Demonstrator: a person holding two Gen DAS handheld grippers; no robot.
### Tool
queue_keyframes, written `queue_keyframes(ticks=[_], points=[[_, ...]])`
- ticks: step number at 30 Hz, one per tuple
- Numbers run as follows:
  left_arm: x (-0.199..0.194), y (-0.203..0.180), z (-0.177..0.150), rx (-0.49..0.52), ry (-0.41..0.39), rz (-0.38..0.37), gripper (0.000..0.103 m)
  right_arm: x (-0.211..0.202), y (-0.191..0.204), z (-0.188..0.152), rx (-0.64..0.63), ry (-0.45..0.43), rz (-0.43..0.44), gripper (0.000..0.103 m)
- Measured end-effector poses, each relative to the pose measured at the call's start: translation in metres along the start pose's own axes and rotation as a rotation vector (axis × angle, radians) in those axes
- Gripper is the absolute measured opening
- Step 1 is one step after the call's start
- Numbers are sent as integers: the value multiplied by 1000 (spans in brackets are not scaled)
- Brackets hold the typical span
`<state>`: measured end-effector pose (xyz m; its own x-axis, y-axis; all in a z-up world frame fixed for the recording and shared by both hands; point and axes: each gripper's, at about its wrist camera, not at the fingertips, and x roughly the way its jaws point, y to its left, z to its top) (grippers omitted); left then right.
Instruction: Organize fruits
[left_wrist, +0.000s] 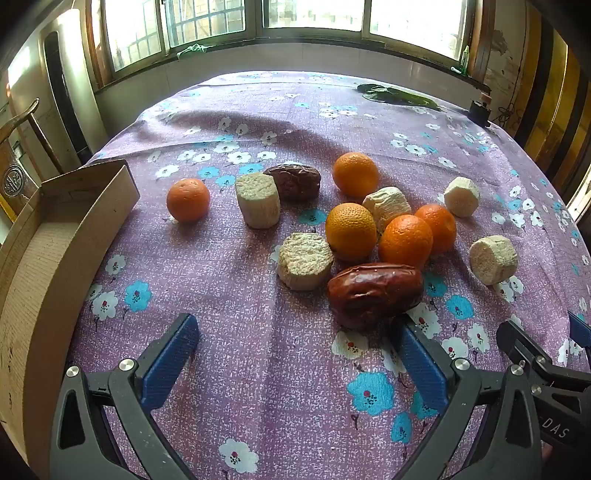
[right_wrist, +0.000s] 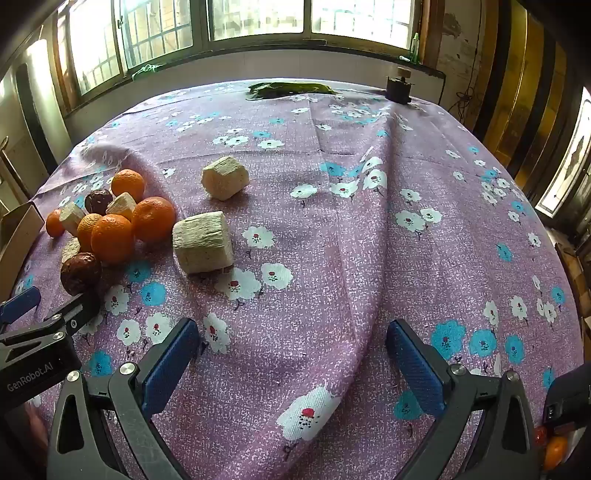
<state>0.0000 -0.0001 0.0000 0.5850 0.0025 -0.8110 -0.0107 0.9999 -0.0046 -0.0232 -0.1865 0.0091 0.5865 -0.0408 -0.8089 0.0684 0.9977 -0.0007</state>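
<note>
Left gripper (left_wrist: 295, 354): jaws apart, empty; red date (left_wrist: 375, 293) just ahead, touching its right finger. Right gripper (right_wrist: 293, 354): jaws apart, empty; pale cylinder (right_wrist: 203, 242) ahead-left on bench.

Matt cardboard box (left_wrist: 66, 229), glossy wrinkled date (left_wrist: 375, 291).

Daylit barred windows (left_wrist: 258, 22) spanned the far wall, well beyond the open jaws; a floral purple tablecloth (right_wrist: 332, 240) lay beneath them; wooden chair (left_wrist: 22, 125) stood left.
</note>
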Motion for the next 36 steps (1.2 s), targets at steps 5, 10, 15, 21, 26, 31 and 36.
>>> queue_keyframes(ticks=[5, 10, 15, 21, 26, 31, 36], points=[[1, 1, 1, 2, 8, -10, 103, -2, 5, 1, -24, -8, 49, 103], [-17, 11, -2, 12, -19, -50, 103, -21, 4, -5, -36, -49, 102, 102], [-52, 25, 4, 11, -131, -65, 103, -48, 0, -1, -37, -132, 145, 102], [-78, 35, -2, 10, -166, -115, 103, -75, 12, -1, -69, -208, 198, 100], [-91, 32, -11, 31, -186, -132, 103, -93, 20, -2, -97, -255, 205, 99], [-97, 29, -13, 37, -198, -115, 103, -104, 21, -3, -107, -282, 177, 99], [-99, 27, -15, 29, -198, -107, 103, -104, 20, -4, -109, -270, 173, 99]])
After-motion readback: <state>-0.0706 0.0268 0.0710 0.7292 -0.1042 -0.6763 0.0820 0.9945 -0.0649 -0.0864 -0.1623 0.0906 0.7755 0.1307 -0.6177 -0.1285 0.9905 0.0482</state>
